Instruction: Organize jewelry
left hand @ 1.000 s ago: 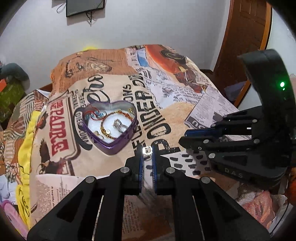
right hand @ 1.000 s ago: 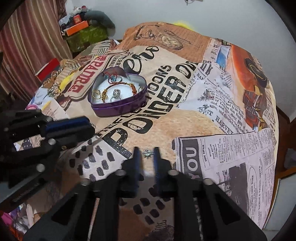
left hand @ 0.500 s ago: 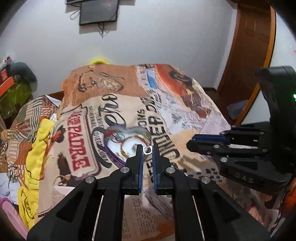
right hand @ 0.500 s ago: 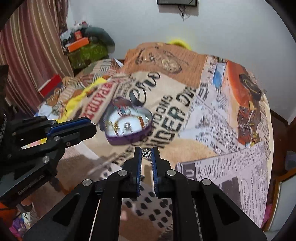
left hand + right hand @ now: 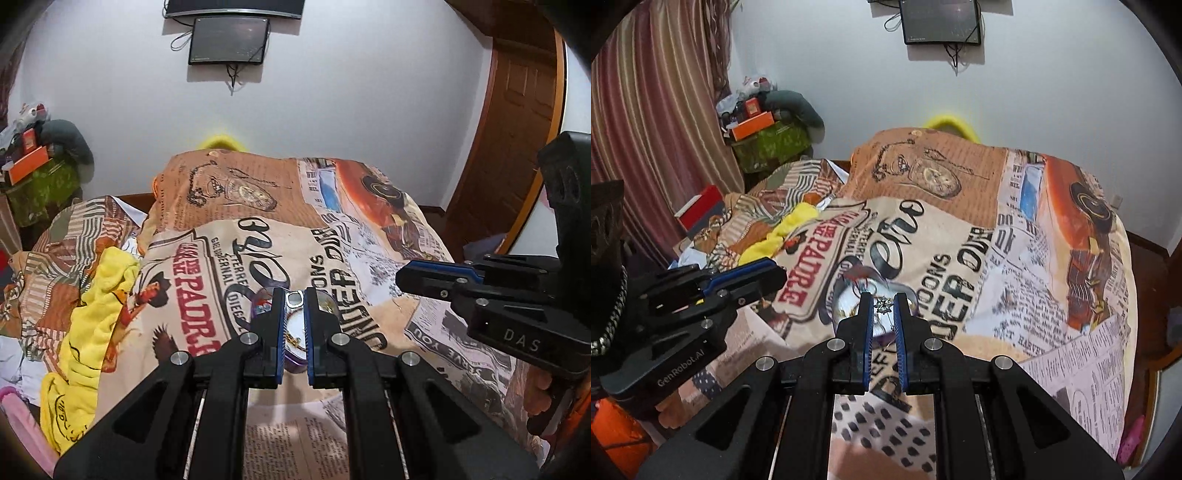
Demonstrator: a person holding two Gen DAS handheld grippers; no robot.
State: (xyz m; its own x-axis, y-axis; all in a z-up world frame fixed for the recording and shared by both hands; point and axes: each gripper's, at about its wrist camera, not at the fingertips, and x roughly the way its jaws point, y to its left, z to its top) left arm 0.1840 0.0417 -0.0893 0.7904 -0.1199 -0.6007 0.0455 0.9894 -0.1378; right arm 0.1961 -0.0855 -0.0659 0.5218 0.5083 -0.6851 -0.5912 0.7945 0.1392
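Note:
My left gripper (image 5: 294, 297) is shut on a small silver ring (image 5: 294, 299) at its fingertips. My right gripper (image 5: 882, 302) is shut on a small star-shaped silver earring (image 5: 882, 305). Both are held in the air over the purple heart-shaped jewelry box (image 5: 295, 332), which lies on the printed bedspread and is mostly hidden behind the fingers. The box also shows in the right wrist view (image 5: 849, 299), blurred, with chains inside. The right gripper appears at the right of the left wrist view (image 5: 436, 277); the left gripper appears at the left of the right wrist view (image 5: 753, 277).
The bed is covered by a newspaper-print bedspread (image 5: 369, 258). A yellow cloth (image 5: 96, 314) and rumpled bedding lie on the left side. Striped curtains (image 5: 657, 129), a cluttered shelf (image 5: 764, 129), a wall-mounted screen (image 5: 229, 40) and a wooden door (image 5: 517, 147) surround the bed.
Both grippers rose from the bedspread with their pieces and moved forward until they are over the heart-shaped box. The views tilted up toward the wall.

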